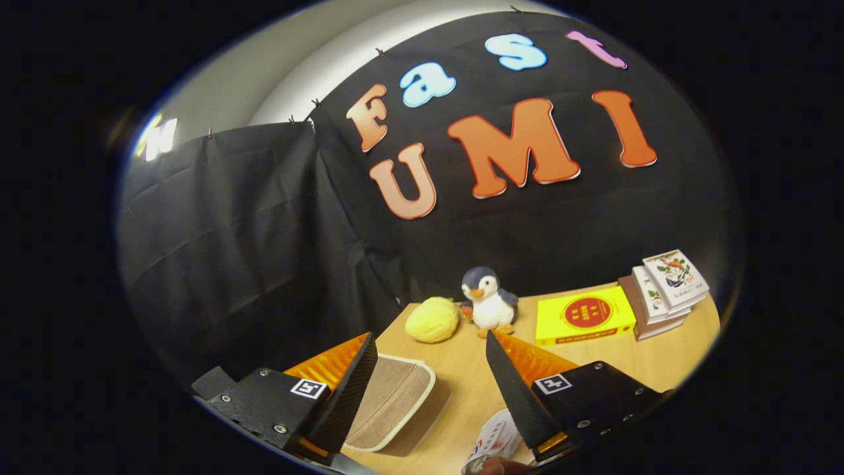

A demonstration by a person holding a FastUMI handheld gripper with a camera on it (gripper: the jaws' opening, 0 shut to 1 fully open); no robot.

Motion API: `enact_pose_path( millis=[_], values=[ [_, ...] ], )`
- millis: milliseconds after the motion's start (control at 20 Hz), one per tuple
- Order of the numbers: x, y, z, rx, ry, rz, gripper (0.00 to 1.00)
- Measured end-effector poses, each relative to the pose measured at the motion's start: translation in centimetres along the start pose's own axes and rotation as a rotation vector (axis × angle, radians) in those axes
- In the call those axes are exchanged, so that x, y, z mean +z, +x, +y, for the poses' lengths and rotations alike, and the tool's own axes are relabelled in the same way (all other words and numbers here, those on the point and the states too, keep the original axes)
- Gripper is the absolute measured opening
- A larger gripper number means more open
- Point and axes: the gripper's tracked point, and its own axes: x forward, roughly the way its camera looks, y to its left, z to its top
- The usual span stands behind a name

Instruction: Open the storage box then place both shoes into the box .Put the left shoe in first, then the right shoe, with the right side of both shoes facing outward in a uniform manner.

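My gripper [430, 343] is open above the wooden table [461, 382], its two black fingers spread wide and pressing on nothing. A shoe [395, 402] lies between the fingers, close against the left finger [349, 389]. It shows a tan sole with a white rim, and the finger hides part of it. A second shoe [494, 439], white with small red and blue marks, shows a small part low down beside the right finger [517, 389]. The rest of it is hidden.
Beyond the fingers a yellow plush lump [432, 320] and a penguin toy [488, 300] stand at the back of the table. A flat yellow book [583, 320] and a stack of books [663, 290] lie further right. Black cloth walls close in behind and left.
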Motion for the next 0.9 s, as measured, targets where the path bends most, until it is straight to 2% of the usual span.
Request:
enact_pose_path(
  millis=[250, 450, 750, 900],
  values=[
    [-7.9, 2.0, 2.8, 0.112, 0.132, 0.252, 0.98],
    [-12.7, 2.8, 4.4, 0.181, 0.253, 0.391, 0.99],
    [-18.2, 5.3, 4.7, 0.205, 0.427, 0.53, 0.99],
    [-19.5, 6.3, 4.6, 0.203, 0.489, 0.566, 0.96]
  ],
)
